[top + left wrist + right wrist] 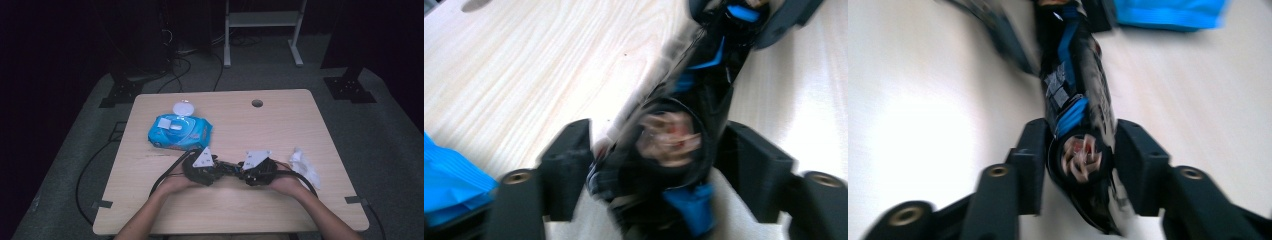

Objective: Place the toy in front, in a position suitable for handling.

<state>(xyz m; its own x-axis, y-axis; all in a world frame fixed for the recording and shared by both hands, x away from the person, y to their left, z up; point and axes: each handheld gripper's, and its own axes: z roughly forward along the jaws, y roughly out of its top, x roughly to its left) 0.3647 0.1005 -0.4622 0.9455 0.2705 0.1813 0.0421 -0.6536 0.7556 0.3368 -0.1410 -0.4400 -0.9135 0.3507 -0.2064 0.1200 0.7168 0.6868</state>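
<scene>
Roll (231,169): slim, black, glossy film with blue patches. Its end is a round mouth with pale crumpled stuff curled inside. It hangs just over the table (280,125) toward the 6 o'clock edge, long axis 9 to 3 in the high view.

Left gripper (220,167) has the 9 o'clock end, right gripper (242,172) the 3 o'clock end. They sit tip to tip, both equally near.

Left gripper view: roll (674,140) runs from between my jaws (651,145) off to 1 o'clock, into the other gripper. Black pads sit against both its sides, so I read a grip, though the picture is blurred.

Right gripper view: roll (1078,115) heads to 12 o'clock. The jaws (1080,150) are closed in on its flanks with no gap I can see, so gripping here too.

I judge the coming move turns on that shared axis: any pull or twist goes along 9–3.

Outward: wipes pack (180,131) at 11 o'clock of the roll, soft blue plastic with its white round lid flipped up. Wad (305,165) of white tissue at 3 o'clock, just beyond my right hand. The table is pale wood grain, matte.
</scene>
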